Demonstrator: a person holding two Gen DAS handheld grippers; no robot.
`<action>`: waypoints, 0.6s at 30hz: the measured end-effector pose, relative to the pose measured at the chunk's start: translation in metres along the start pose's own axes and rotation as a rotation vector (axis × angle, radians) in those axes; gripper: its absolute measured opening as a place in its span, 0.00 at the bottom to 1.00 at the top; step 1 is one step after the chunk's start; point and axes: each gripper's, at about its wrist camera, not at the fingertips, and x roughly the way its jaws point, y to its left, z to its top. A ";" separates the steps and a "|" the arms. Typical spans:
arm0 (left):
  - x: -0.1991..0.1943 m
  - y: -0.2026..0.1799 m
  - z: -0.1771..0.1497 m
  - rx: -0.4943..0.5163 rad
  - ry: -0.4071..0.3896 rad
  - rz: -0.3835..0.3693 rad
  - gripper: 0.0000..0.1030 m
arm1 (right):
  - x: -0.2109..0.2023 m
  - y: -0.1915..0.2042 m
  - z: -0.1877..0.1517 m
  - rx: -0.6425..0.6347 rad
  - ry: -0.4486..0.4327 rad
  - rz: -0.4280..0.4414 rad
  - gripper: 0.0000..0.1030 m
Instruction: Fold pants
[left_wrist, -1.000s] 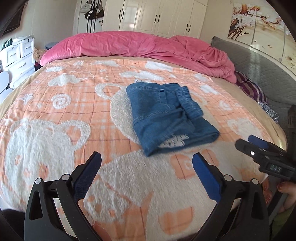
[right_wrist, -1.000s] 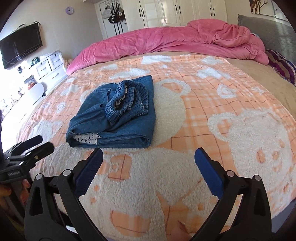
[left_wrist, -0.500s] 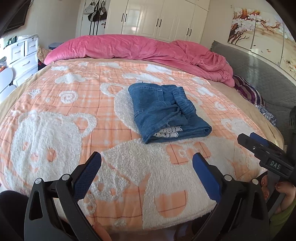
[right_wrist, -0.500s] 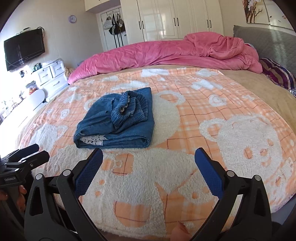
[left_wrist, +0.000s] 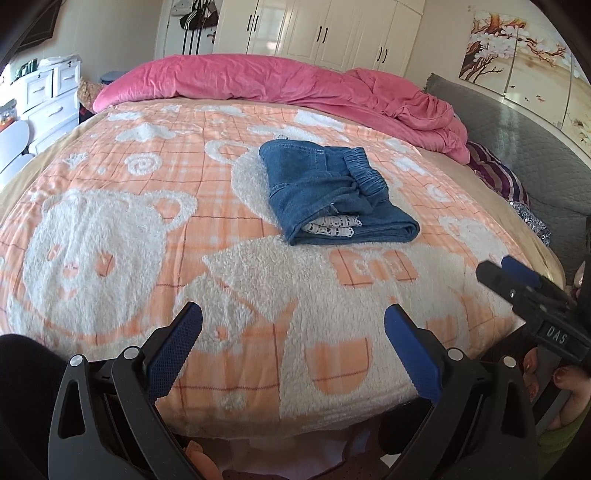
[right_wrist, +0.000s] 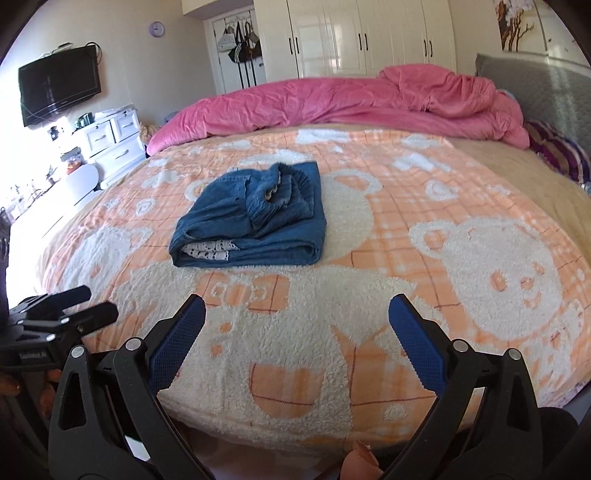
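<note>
**One folded pair of pants on the bed, both grippers released**

One pair of blue denim pants (left_wrist: 334, 195) lies folded into a compact bundle on the orange and white bear-print blanket (left_wrist: 110, 236) that covers the bed. The elastic waistband sits bunched on top of the bundle, and a strip of white patterned lining shows at its near open edge. The bundle rests near the middle of the blanket, well apart from both grippers.

Two grippers are in view. The left gripper (left_wrist: 293, 343) hangs over the near edge of the bed with its fingers spread wide and nothing between them. The right gripper (right_wrist: 295, 332) is likewise released, its fingers apart and holding nothing.

One pink duvet (right_wrist: 332, 99) is heaped along the far side of the bed. Beyond it stands a white wardrobe (right_wrist: 369, 37). One dark television (right_wrist: 61, 86) hangs on the wall above a white chest of drawers (right_wrist: 114, 140), whose drawers are closed.
</note>
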 end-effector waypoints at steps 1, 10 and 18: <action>-0.001 -0.002 -0.001 0.008 -0.004 0.000 0.96 | -0.004 0.000 0.001 -0.002 -0.019 0.004 0.91; 0.011 -0.003 -0.004 0.024 -0.007 0.007 0.96 | 0.009 -0.002 -0.002 0.008 0.026 -0.006 0.91; 0.032 0.002 -0.004 0.014 0.043 0.014 0.96 | 0.026 -0.002 -0.006 0.001 0.090 -0.006 0.91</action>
